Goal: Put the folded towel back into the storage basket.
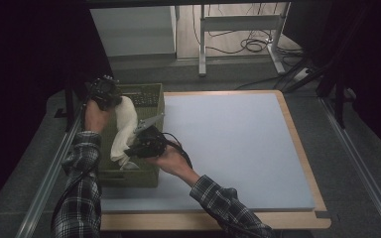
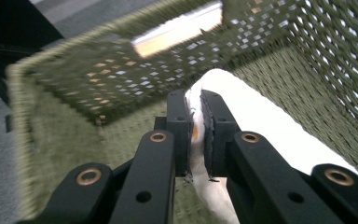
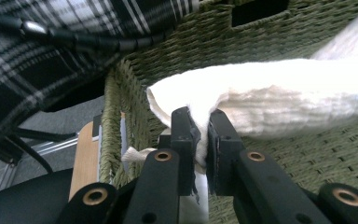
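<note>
You've got both ends pinched: left gripper (image 2: 195,133) and right gripper (image 3: 199,140) are clamped on the white cloth (image 1: 124,130), which sags into the basket (image 1: 155,101) below them. Letting go is what's left, I'd say.

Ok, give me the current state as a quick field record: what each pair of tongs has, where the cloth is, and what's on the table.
left tongs: shut on the far end of the white cloth
right tongs: shut on the near end of the same cloth
cloth position: stretched between both tongs, inside the basket's opening
container: green woven basket, at the left edge of the table
work surface: pale blue mat on a wooden table
sleeves: plaid, both arms
</note>
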Tool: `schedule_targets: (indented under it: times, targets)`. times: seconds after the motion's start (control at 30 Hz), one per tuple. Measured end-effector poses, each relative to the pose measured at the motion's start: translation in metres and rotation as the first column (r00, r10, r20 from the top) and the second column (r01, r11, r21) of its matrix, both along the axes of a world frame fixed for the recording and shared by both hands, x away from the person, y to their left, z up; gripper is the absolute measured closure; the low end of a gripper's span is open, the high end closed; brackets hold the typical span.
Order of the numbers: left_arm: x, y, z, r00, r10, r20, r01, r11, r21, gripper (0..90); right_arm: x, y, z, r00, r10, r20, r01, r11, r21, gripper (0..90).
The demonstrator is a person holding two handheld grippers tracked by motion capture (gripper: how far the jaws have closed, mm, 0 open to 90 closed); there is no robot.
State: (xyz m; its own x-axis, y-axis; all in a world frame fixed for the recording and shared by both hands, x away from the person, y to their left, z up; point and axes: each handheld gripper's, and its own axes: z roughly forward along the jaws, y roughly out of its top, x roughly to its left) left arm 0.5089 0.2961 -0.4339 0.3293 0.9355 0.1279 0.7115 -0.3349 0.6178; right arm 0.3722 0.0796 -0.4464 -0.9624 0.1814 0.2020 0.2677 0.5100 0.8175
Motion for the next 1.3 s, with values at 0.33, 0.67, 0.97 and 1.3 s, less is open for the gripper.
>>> schedule_targets:
  times: [0.33, 0.67, 0.97, 1.3]
  targets:
    - [0.015, -0.032, -0.025, 0.9906, -0.089, -0.104, 0.094, 0.9944, 0.047, 82.4, 0.002, -0.020, -0.009, 0.9989, -0.046, -0.010, 0.045, 0.9977, -0.050, 70.5]
    - [0.026, -0.064, -0.039, 0.9770, -0.151, -0.151, 0.169, 0.9789, 0.115, 64.5, 0.002, -0.057, 0.003, 0.9967, -0.080, -0.010, 0.080, 0.9966, 0.021, 64.3]
    - [0.021, -0.045, -0.025, 0.9959, -0.044, -0.079, 0.049, 0.9972, 0.057, 36.5, 0.001, -0.088, 0.014, 0.9918, -0.125, 0.028, 0.123, 0.9909, 0.055, 59.9]
    - [0.001, -0.038, -0.013, 0.9970, -0.067, -0.038, 0.061, 0.9894, -0.132, 22.2, -0.001, -0.112, 0.010, 0.9869, -0.153, 0.052, 0.151, 0.9875, 0.047, 51.2]
